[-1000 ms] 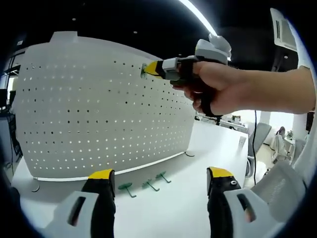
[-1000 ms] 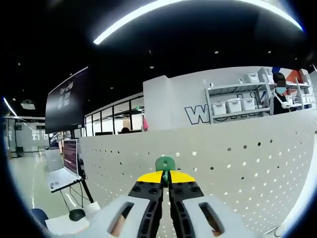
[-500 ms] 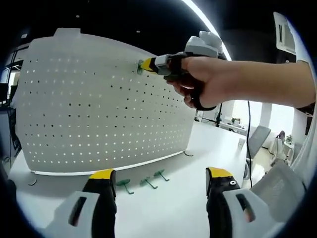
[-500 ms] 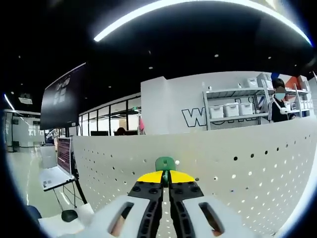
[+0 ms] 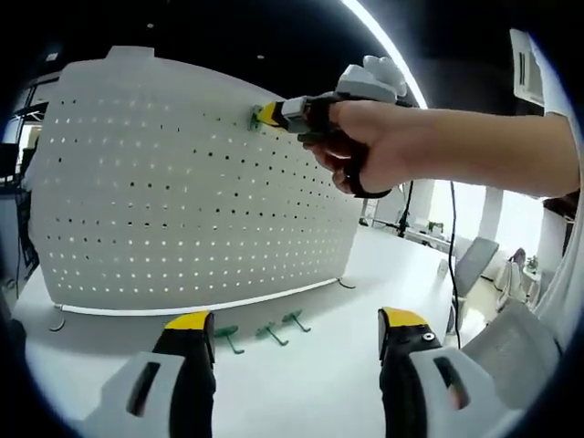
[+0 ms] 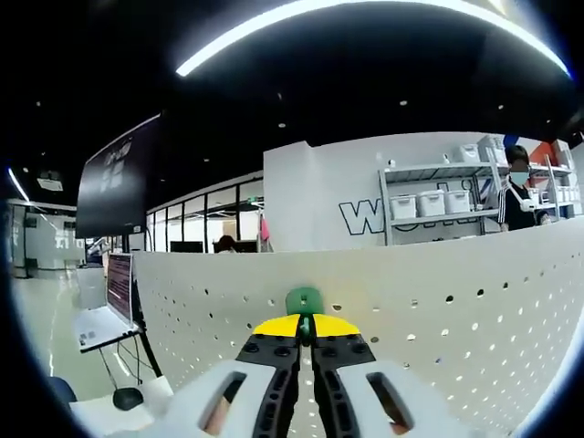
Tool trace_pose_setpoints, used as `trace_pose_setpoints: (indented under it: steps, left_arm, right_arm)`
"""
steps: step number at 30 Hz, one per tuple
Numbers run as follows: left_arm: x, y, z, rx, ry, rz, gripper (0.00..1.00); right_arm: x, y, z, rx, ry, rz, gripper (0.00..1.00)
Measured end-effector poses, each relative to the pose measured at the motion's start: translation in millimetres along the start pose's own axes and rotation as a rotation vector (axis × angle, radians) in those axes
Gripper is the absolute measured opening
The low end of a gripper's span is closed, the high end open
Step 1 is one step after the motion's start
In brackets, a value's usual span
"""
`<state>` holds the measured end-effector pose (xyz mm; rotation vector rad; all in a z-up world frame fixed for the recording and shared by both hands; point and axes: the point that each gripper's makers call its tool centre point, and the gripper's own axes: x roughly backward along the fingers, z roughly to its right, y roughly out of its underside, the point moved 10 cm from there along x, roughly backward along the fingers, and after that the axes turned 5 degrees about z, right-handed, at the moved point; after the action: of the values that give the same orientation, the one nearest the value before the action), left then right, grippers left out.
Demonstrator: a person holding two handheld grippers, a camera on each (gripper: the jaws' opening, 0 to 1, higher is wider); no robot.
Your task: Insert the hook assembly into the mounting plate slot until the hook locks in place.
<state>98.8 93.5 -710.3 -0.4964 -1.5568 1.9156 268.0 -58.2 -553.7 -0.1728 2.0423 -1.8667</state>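
Pressing a green hook [image 6: 304,300] clamped in its jaws, the right gripper [image 5: 270,115] had edged higher along the pegboard [image 5: 164,201] toward its top row, insertion seemingly unfinished, while the left gripper [image 5: 294,333] hung open above 3 spare hooks [image 5: 265,331].

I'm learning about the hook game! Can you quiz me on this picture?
1. True or false: the right tongs pinch a green hook.
2. How many spare hooks lie on the table in front of the white pegboard?
3. The left tongs are: A) open, B) shut on a hook, C) pushing the board.

Key: 1 true; 2 three; 3 A.
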Motion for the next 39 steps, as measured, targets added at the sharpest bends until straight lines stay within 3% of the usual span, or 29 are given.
trace_pose_setpoints:
  steps: [16, 28, 34, 39]
  left_arm:
    - [1, -0.3, -2.1, 0.001, -0.001, -0.005, 0.73]
    - [2, 4.2, -1.2, 0.01, 0.006, -0.012, 0.73]
    - [2, 1.9, -2.9, 0.013, -0.004, -0.001, 0.72]
    - [3, 2.6, -2.6, 0.018, -0.01, 0.003, 0.72]
  right_arm:
    - [-2, 6.8, -5, -0.002, 0.055, -0.002, 0.01]
    - [-10, 7.3, -17, 0.033, 0.183, -0.009, 0.01]
    - [-14, 8.4, -23, 0.0, 0.269, -0.014, 0.01]
    - [-13, 10.0, -23, -0.025, 0.288, -0.003, 0.01]
